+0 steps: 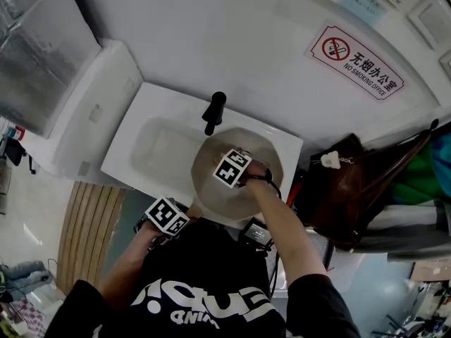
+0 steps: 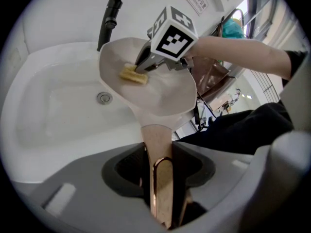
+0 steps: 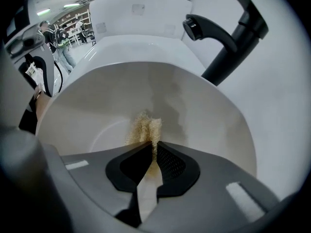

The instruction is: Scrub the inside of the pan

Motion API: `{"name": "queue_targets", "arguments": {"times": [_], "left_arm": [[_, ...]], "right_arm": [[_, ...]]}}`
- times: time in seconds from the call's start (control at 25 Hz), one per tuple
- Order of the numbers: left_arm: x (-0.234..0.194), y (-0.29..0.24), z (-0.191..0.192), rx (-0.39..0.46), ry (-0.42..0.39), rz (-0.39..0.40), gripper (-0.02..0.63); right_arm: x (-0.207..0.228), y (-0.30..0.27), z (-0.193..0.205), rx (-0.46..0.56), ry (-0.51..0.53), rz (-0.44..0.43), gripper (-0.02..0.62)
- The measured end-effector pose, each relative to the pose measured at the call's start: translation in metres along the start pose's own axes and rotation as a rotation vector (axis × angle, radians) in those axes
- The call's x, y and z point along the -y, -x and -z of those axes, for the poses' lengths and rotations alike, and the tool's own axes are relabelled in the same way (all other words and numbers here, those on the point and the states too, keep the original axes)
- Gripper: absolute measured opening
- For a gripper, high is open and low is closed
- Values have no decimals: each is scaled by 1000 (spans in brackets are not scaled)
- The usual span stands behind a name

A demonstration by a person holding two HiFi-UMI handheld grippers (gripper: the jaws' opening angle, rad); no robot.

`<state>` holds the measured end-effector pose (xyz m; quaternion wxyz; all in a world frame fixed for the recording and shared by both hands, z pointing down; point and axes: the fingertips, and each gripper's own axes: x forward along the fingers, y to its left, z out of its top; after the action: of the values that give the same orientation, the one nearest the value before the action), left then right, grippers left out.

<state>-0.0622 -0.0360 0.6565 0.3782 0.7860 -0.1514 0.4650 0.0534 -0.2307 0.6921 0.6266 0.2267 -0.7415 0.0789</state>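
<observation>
Head view looks steeply down; both gripper views face the shared pan [image 1: 208, 183].

The left gripper [image 2: 163, 178] points steeply down, close in front of the body, with its jaws clamped on the pan handle [image 2: 158, 147]. The right gripper [image 3: 151, 158] points almost straight down, its jaws pinching the sponge [image 3: 145, 127]. The right forearm [image 1: 278, 220] stretches forward, while the left forearm [image 1: 130, 259] stays bent in close.
</observation>
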Motion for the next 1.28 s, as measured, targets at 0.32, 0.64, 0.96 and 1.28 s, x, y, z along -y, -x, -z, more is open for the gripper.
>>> {"name": "queue_targets", "arguments": {"times": [0.32,0.64,0.96,1.28], "left_arm": [[-1,0,0,0,-2,0,173],[0,1,-1,10,-1,-1,173],[2,2,-2,17,-3,5,173],[3,1,-1,13,-17,-2,173]], "right_arm": [[26,6,30,-49,23,96,40],[22,13,63,-133,25,114,40],[-17,15,74,-121,-57,-2,40],[-74,12,57,-73,-94,-129,40]]}}
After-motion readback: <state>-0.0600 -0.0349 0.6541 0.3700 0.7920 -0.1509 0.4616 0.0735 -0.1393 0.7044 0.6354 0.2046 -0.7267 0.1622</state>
